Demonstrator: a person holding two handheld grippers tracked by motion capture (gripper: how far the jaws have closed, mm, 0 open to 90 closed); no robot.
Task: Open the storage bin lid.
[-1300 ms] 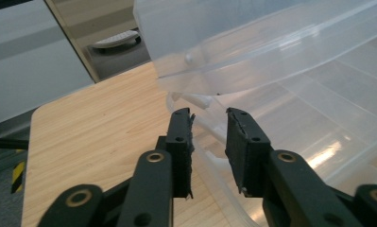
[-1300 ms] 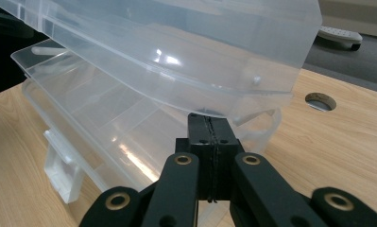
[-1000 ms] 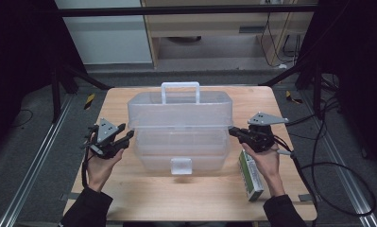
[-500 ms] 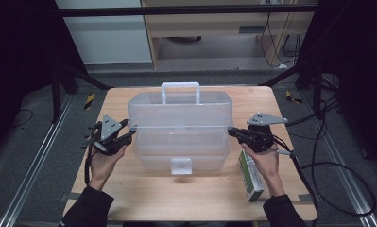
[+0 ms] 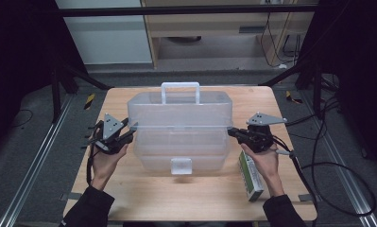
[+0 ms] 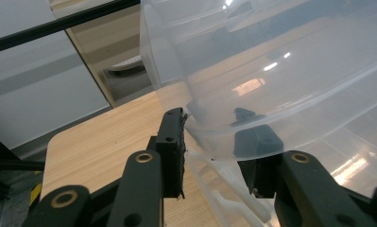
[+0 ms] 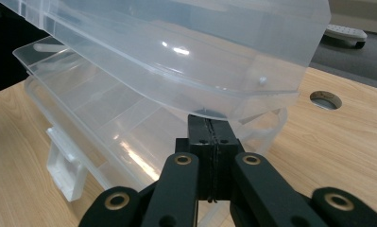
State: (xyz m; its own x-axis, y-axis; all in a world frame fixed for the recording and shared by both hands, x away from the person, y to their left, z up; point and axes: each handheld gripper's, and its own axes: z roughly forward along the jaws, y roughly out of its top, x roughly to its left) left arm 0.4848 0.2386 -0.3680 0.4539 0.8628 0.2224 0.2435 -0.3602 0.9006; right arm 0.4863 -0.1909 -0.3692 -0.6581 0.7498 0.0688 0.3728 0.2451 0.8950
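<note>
Clear plastic storage box [image 5: 180, 130] sits mid-table [image 5: 209, 196], lid raised and tilted, handle toward the far edge, latch tab facing the near edge. Left gripper [image 5: 128, 133] at the box's left end: jaws part open, straddling the lid's corner rim, and they have just been closing. Right gripper [image 5: 231, 132] at the right end, jaws closed together under the lid's edge. Green carton [image 5: 250, 176] lies just beside the box's right front corner. Bare wood along the near edge and both sides.
</note>
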